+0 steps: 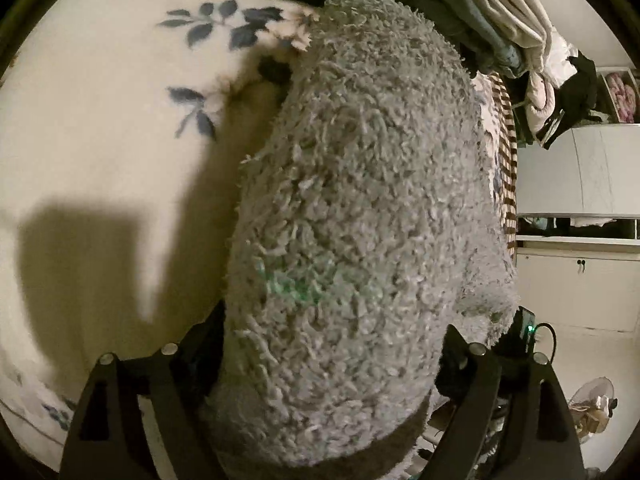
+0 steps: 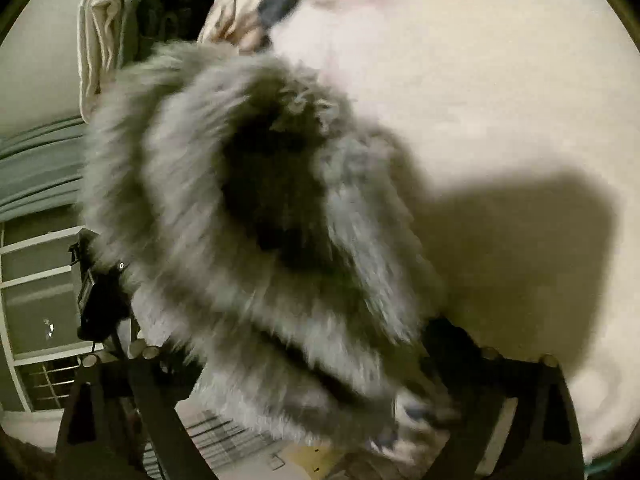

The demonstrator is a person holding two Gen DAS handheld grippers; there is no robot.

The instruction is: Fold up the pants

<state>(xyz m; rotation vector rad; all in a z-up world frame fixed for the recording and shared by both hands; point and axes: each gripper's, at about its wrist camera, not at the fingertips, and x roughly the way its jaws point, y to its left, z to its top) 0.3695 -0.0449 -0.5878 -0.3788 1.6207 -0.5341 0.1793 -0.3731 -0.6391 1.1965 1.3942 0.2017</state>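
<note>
The pants [image 1: 352, 208], a shaggy grey fleece, lie bunched lengthwise on the bed [image 1: 100, 152], running away from both cameras toward the heaped bedding at the far edge. The left gripper [image 1: 332, 368] has its fingers spread wide with the near end of the fabric mounded between them; the pads seem clear of the pile, so the cloth looks rested on the bed rather than held. The right gripper [image 2: 316, 376] likewise stands with fingers far apart around the same garment (that view is blurred, so contact is hard to judge). Both tools sit at one end, side by side, which fits laying a folded edge down onto the rest. The fold looks loose and lumpy, so it probably wants smoothing next.
</note>
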